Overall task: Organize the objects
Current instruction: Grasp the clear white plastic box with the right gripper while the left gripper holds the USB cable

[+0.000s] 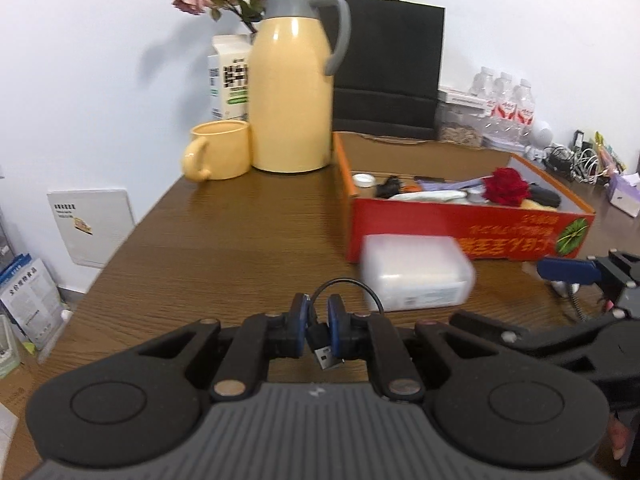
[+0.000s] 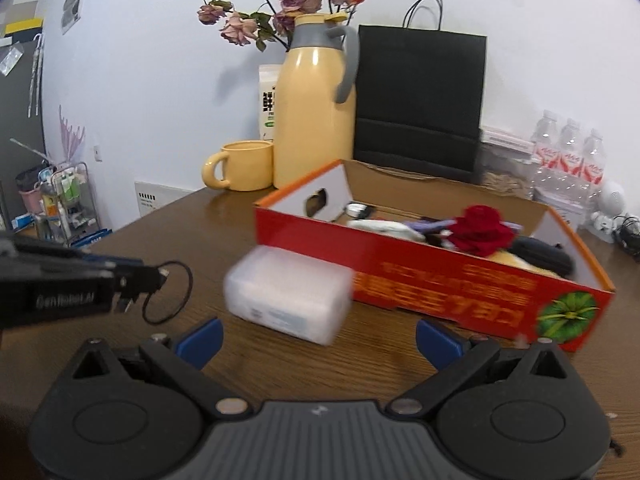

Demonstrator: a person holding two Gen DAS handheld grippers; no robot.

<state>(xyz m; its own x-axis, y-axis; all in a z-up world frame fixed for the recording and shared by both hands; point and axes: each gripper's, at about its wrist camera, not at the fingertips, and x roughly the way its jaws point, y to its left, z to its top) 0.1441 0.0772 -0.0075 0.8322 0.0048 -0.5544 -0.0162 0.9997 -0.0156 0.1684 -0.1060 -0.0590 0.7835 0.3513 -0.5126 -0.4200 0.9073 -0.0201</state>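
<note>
My left gripper's [image 1: 318, 330] fingers are pinching a short black USB cable [image 1: 322, 344] by its plug, its loop sticking out past the tips. My right gripper's [image 2: 316, 334] fingers are standing wide apart, gripping nothing. I'm seeing a white plastic box [image 2: 286, 294] lying on the wooden table [image 1: 240, 236], just beside the red cardboard box [image 2: 440, 284] of odds and ends.

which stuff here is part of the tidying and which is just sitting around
In play:
- left gripper, shut on the USB cable
- right gripper, open
- white plastic box
- red cardboard box

Just sitting there:
- yellow jug
- yellow mug
- black paper bag
- water bottles
</note>
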